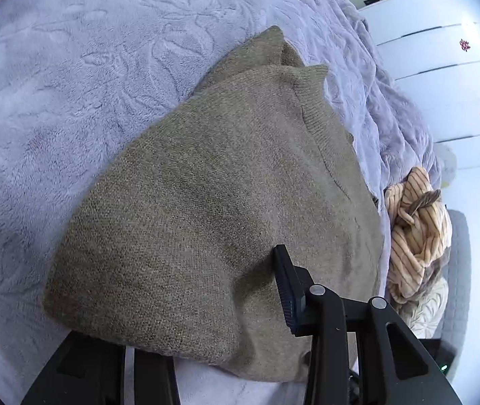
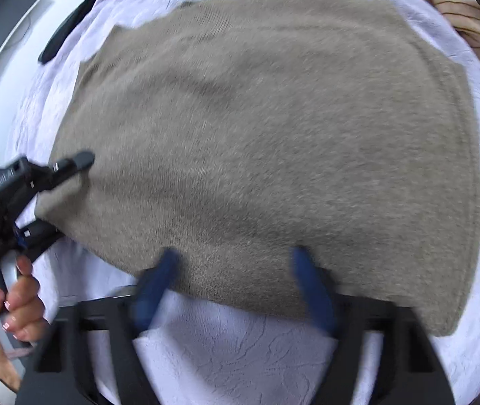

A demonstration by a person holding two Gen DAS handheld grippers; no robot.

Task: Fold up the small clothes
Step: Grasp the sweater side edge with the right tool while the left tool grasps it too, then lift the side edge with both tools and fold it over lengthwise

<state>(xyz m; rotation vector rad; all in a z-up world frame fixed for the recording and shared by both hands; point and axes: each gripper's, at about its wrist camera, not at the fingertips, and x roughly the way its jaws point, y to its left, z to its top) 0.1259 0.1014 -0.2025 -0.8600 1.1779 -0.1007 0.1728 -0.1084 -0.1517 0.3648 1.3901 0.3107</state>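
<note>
Olive-brown knitted sweater [image 1: 206, 209] lies spread on a lilac plush blanket [image 1: 71, 84] covering the bed, ribbed neckline at its far end in the left wrist view. Left gripper [image 2: 59, 199] is at the sweater's near left corner: in the right wrist view one finger [image 2: 77, 162] lies on top of the knit and the other sits under the edge, so the corner is between the jaws at a fairly narrow gap; fabric looks lifted slightly there, but whether the pads actually press it is hard to tell. In its own camera only the right finger [image 1: 287, 290] shows, resting on the sweater; the other is hidden under the cloth. A hand [image 2: 17, 300] grips the left tool's handle at the lower left of the right wrist view. Right gripper [image 2: 236, 290] is at the sweater's near hem, both blue fingertips [image 2: 307, 283] motion-blurred, overlapping the hem edge with the fabric between them; gap moderate, grip cannot be confirmed through the blur. A striped tan garment [image 1: 415, 229] is bunched just beyond the sweater's right side. White drawer unit [image 1: 442, 77] stands past the bed. A dark remote-like object [image 2: 71, 25] lies on the blanket beyond the sweater's far left corner.
</note>
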